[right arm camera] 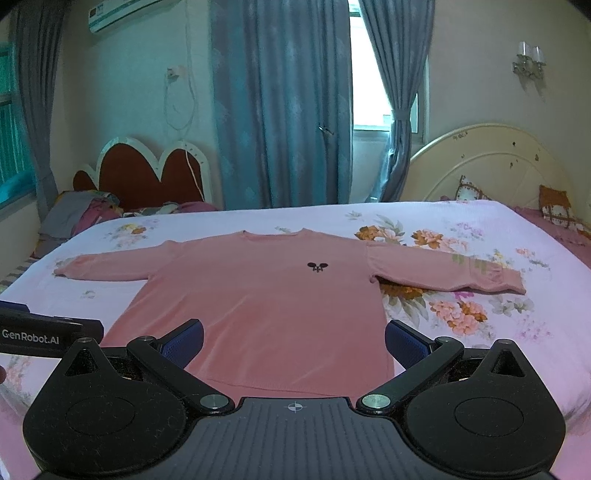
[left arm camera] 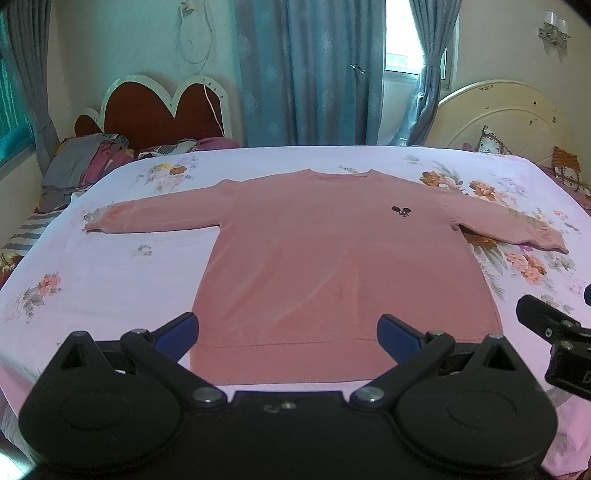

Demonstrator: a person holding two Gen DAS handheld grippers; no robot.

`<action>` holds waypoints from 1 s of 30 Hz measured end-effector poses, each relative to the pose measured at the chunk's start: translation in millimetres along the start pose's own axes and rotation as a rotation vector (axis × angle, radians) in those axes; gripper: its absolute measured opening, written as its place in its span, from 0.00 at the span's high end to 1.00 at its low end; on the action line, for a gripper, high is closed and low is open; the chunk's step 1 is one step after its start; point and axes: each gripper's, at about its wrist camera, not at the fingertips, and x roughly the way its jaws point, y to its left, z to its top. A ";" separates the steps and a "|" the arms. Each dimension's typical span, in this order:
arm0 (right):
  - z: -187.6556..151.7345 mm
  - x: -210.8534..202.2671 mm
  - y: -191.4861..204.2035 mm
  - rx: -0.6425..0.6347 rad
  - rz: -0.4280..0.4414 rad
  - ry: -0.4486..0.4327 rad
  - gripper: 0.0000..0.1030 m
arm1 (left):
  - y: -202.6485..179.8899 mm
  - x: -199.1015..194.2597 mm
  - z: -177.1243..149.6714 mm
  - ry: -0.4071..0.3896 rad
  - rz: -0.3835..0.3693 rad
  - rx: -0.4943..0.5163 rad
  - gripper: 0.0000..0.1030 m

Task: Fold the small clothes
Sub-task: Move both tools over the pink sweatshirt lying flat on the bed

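Below, at the near edge of each view, both claws are seen spread wide apart and gripping nothing. The left claw (left arm camera: 288, 338) is held just short of the hem of a pink sweater (left arm camera: 332, 266), toward its left half, while the right claw (right arm camera: 293, 343) is poised over the hem's right half. The sweater is laid flat and face up on a floral bedsheet (left arm camera: 110, 280), neckline at the far side, both sleeves stretched outward, a small dark emblem (right arm camera: 317, 266) on the chest. Only in the right wrist view is an air conditioner (right arm camera: 122, 13) shown high on the wall, with the left claw's lettered body at the left edge. A red scalloped headboard (left arm camera: 155, 110) is seen beyond the bed.
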 end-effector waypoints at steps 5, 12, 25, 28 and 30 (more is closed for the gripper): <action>-0.6 12.7 -3.4 0.017 -0.022 0.020 0.00 | 3.4 11.0 4.3 0.027 0.006 -0.003 0.00; 3.5 28.4 -7.0 0.037 -0.035 0.035 0.00 | 6.3 27.8 11.3 0.051 -0.016 -0.022 0.00; 9.8 83.4 -25.3 0.097 -0.104 0.065 0.00 | 17.4 97.1 34.2 0.072 -0.098 -0.058 0.00; 14.2 102.3 -33.1 0.124 -0.124 0.071 0.00 | 24.9 119.7 44.4 0.062 -0.114 -0.044 0.00; 18.2 116.2 -36.2 0.137 -0.153 0.076 0.00 | 30.9 135.3 52.7 0.047 -0.121 -0.030 0.00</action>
